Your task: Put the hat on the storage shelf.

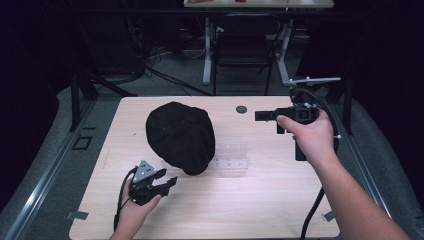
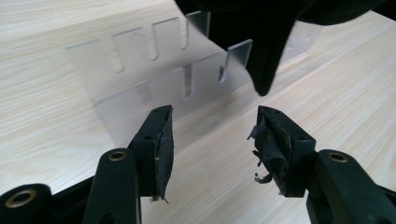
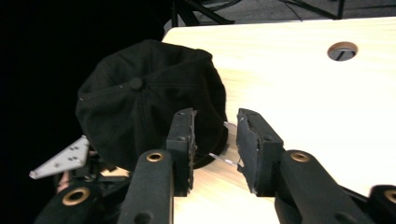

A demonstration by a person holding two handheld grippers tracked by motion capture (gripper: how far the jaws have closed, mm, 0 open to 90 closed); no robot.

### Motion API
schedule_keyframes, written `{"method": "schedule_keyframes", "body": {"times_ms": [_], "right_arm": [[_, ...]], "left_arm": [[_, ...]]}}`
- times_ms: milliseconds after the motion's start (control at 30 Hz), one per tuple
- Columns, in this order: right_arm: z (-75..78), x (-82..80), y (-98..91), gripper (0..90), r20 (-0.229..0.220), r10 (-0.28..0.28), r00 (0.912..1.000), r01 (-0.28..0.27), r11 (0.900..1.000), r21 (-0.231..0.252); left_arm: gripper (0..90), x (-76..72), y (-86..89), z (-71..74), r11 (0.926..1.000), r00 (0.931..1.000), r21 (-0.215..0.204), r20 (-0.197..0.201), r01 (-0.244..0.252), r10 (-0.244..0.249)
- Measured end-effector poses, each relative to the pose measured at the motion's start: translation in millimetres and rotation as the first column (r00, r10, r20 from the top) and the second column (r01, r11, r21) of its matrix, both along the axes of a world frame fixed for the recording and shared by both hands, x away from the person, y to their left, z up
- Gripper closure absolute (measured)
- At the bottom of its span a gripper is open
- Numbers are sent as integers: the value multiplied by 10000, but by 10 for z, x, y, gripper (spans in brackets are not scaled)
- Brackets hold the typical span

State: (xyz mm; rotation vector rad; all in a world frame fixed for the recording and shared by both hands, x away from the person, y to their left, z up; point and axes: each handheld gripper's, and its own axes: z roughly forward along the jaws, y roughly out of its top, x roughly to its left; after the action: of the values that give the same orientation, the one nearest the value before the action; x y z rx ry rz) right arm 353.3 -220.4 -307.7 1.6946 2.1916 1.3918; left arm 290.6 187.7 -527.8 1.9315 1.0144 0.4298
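Note:
A black cap point(image 1: 180, 135) lies crown up on the wooden table point(image 1: 280, 200), left of the middle. A clear plastic rack point(image 1: 231, 159) with slots lies to its right, and the cap's edge overlaps one end of it. My left gripper point(image 1: 167, 181) hovers near the cap's front edge, open, with nothing between its fingers. In the left gripper view the left gripper point(image 2: 212, 116) faces the rack point(image 2: 154, 79) and the cap's brim point(image 2: 261, 32). My right gripper point(image 1: 257, 116) is held at the table's right, pointing left, open and empty. In the right gripper view the right gripper point(image 3: 215, 119) faces the cap point(image 3: 140, 93).
A round cable hole point(image 1: 242, 108) sits near the table's far edge. Behind the table stand a dark chair point(image 1: 242, 50) and a white desk's legs point(image 1: 207, 55) on a grey floor. Bare wood stretches along the table's front and far right.

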Motion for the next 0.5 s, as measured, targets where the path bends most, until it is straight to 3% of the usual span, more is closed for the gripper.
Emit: {"method": "schedule_keyframes", "body": {"times_ms": [133, 333, 500], "right_arm": [[-35, -55, -45, 635, 48, -88, 9999, 90, 9990, -432], [-124, -168, -95, 568, 644, -77, 9979, 165, 9904, -1372], [-252, -271, -136, 515, 1010, -15, 9949, 212, 9807, -1944]], "left_arm": [[466, -33, 89, 7, 9998, 9998, 75, -71, -166, 167], [458, -102, 199, -15, 9992, 9995, 243, 7, -314, 314], [451, -127, 276, -88, 9988, 9986, -6, -169, -498, 498]]}}
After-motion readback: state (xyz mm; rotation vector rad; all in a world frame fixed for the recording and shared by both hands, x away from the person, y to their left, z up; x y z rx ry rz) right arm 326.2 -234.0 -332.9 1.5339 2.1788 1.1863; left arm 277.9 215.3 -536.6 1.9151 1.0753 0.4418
